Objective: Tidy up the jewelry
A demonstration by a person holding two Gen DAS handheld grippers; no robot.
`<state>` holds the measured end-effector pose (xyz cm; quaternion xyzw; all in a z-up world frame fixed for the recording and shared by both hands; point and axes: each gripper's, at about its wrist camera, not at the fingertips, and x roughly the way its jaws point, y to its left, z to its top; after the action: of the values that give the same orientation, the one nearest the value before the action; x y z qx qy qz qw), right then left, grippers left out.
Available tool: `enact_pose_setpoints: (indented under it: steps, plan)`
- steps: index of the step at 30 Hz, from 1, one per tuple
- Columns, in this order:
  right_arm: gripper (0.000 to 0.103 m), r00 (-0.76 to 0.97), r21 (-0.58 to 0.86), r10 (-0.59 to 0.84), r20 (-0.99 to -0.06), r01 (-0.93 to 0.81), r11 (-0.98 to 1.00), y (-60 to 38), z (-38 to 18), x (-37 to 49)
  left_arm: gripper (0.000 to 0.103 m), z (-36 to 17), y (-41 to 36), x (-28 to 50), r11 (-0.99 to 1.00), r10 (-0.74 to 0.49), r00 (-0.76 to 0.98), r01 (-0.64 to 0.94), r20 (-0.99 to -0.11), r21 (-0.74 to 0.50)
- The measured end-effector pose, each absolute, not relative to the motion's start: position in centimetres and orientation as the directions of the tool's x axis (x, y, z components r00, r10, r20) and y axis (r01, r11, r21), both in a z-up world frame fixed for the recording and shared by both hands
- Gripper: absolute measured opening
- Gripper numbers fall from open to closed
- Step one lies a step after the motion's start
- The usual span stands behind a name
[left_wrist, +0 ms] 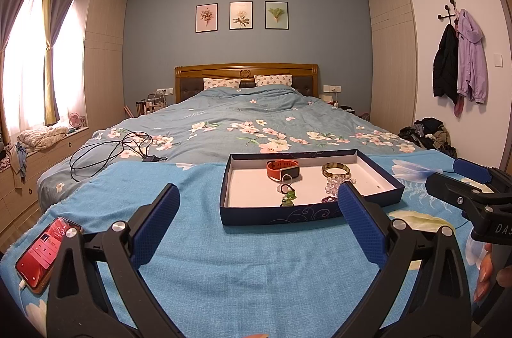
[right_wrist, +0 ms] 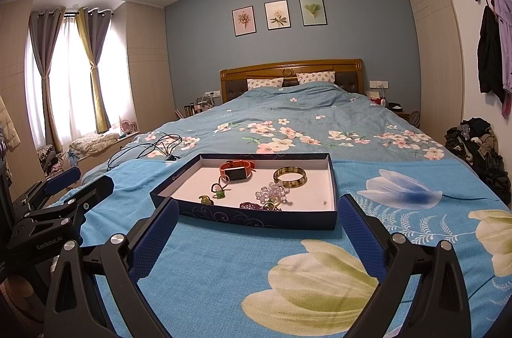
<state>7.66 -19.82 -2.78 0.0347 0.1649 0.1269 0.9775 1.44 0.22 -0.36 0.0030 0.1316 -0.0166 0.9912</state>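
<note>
While left finger (left_wrist: 361,226) hides beads (left_wrist: 332,189)

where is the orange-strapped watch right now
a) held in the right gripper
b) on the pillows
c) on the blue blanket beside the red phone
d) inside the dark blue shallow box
d: the orange-strapped watch lies on the white floor of the dark blue shallow box, near its far wall, and both grippers are open and empty.
</note>
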Motion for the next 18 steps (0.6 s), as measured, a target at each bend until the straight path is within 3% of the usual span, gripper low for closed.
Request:
enact_pose_setpoints:
  steps: [18]
  plan:
    - [0.096,0.909,0.08,0.247,-0.335,-0.233,0.969,-20.15,-3.02,7.78,0.097,-0.71,0.8,1.57,0.999,-0.04,0.959,0.041,-0.28,-0.001]
